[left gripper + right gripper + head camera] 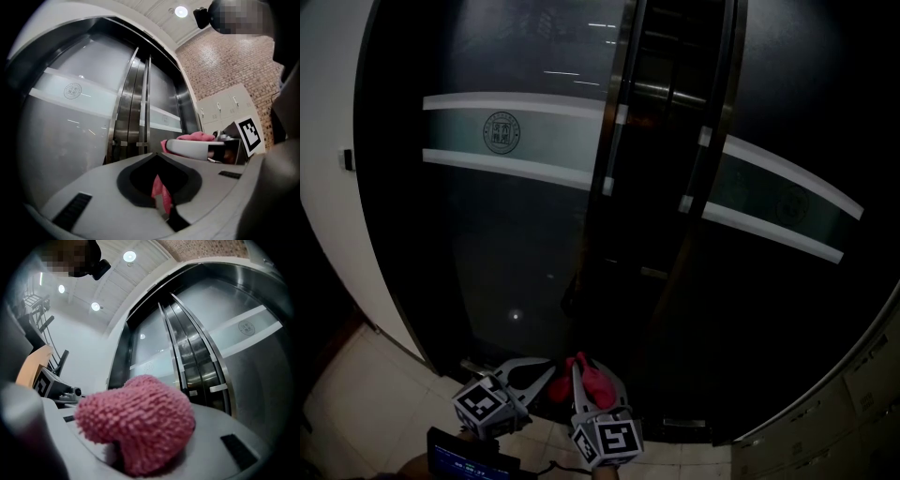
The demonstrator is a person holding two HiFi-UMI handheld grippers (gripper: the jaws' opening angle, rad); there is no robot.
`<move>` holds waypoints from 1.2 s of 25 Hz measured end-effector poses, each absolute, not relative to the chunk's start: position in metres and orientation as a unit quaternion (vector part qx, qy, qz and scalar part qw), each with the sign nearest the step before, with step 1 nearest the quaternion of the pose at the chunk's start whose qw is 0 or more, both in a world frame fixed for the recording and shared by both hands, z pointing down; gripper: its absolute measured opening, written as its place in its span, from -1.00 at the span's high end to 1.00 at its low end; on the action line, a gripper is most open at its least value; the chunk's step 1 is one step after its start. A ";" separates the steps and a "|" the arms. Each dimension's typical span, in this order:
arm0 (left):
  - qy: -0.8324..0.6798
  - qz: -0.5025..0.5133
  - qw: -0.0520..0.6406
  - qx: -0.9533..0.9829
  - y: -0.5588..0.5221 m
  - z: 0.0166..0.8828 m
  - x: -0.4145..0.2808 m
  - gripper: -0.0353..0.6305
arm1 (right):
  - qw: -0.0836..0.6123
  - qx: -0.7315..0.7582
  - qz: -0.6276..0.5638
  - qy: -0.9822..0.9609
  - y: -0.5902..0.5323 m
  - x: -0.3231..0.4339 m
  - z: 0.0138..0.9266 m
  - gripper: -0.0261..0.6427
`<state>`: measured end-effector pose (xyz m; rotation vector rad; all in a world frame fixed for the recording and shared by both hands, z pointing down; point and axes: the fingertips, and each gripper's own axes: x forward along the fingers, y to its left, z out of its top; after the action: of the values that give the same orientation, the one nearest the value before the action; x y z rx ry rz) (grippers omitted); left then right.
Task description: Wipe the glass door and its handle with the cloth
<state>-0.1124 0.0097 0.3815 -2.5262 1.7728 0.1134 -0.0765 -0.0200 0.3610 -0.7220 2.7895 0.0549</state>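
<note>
The dark glass door (pixel 506 253) has two frosted bands and a round emblem. Its vertical metal handles (pixel 613 141) stand at the middle seam, and they also show in the left gripper view as handles (pixel 136 108) and in the right gripper view as handles (pixel 187 357). Both grippers are low, in front of the door's foot and apart from the glass. My right gripper (pixel 578 370) is shut on a bunched pink cloth (pixel 136 418). My left gripper (pixel 158 173) pinches a corner of the same cloth (pixel 159 190). The cloth (pixel 592 380) bridges the two grippers.
Pale floor tiles (pixel 356 394) lie at the lower left, beside a white wall (pixel 323 141). Lockers (pixel 853 403) stand at the right, below a brick wall (pixel 225 61). A small lit screen (pixel 469 459) sits under the left gripper.
</note>
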 end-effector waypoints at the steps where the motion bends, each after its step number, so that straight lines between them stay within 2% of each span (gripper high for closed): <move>1: 0.574 0.041 0.024 -0.818 0.010 0.381 -0.115 0.88 | 0.129 -0.249 0.018 0.960 -0.020 -0.079 0.362 0.78; 15: 0.549 0.043 0.030 -0.834 -0.008 0.371 -0.180 0.88 | 0.127 -0.279 0.022 0.952 -0.054 -0.145 0.348 0.78; 30: 0.550 0.042 0.043 -0.833 -0.113 0.364 -0.213 0.88 | 0.130 -0.287 0.096 0.944 -0.212 -0.196 0.259 0.78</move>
<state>-0.2130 -0.1128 0.3644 -2.5468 1.6837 0.1296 -0.1964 -0.2124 0.2595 -0.8343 2.7430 0.2802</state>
